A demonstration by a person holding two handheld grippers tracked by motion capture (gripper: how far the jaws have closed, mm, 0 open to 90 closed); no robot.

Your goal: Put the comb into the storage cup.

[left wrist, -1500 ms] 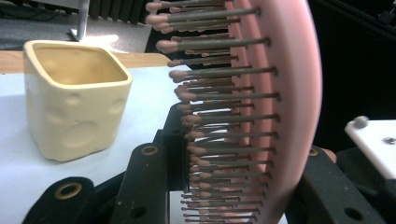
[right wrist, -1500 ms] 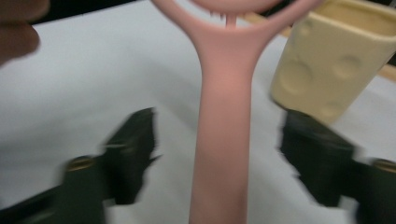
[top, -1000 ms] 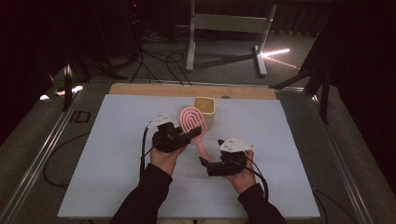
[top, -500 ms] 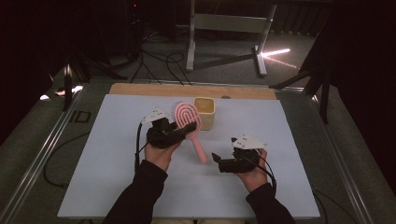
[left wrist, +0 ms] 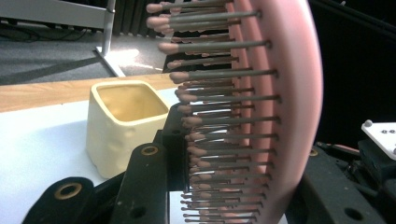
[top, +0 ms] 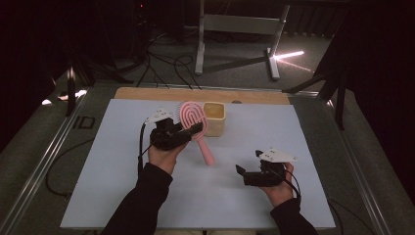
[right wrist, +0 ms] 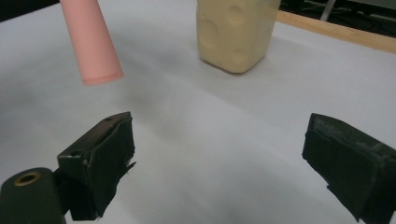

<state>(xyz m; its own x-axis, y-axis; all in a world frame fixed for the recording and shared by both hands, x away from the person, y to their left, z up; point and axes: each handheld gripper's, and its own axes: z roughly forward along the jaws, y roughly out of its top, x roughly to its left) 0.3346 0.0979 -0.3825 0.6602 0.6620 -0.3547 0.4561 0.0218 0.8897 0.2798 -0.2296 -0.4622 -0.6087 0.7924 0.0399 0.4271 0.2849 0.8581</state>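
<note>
A pink hairbrush [top: 193,121] hangs above the white table, head up and handle pointing down toward the near side. My left gripper [top: 188,131] is shut on the brush head; in the left gripper view the bristles and pink back [left wrist: 289,116] sit between the black jaws. A pale yellow square cup [top: 214,117] stands just right of the brush, also seen as the cup [left wrist: 123,123] with its open top. My right gripper [top: 241,171] is open near the table's front right, holding nothing. In the right gripper view the brush handle tip [right wrist: 93,44] hangs above the sheet, left of the cup [right wrist: 236,32].
A white sheet [top: 313,147] covers the table, with a wooden strip [top: 147,94] along its far edge. Cables and a metal stand [top: 235,29] lie on the floor beyond. Metal rails run along both sides of the table.
My left gripper has lifted the brush up and left, turning its head upright beside the cup. My right gripper has let go of the handle and pulled back to the right.
</note>
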